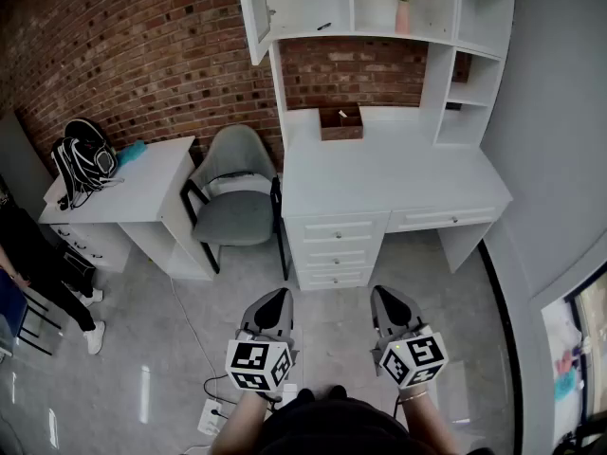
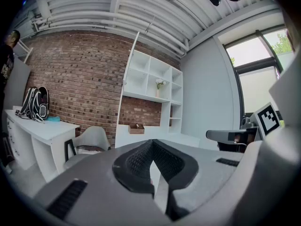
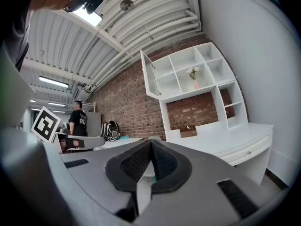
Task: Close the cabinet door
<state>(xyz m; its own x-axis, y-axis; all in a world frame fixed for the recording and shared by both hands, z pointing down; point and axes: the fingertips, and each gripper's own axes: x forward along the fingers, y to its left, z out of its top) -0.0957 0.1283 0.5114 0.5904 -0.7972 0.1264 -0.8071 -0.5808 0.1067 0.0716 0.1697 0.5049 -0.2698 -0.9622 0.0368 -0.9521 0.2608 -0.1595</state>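
up at the top left of the shelf unit (image 1: 379, 8) over the white desk (image 1: 398, 173), the cabinet door (image 1: 254, 12) stands swung open toward the room. low in the head view, the left gripper (image 1: 276, 299) and right gripper (image 1: 386, 299) sit side by side, pointing at the desk and well apart from the door. each has its jaws pressed together with nothing between them. a grey chair (image 1: 234, 202) stands left of the desk, and a small wooden box (image 1: 340, 121) rests on it.
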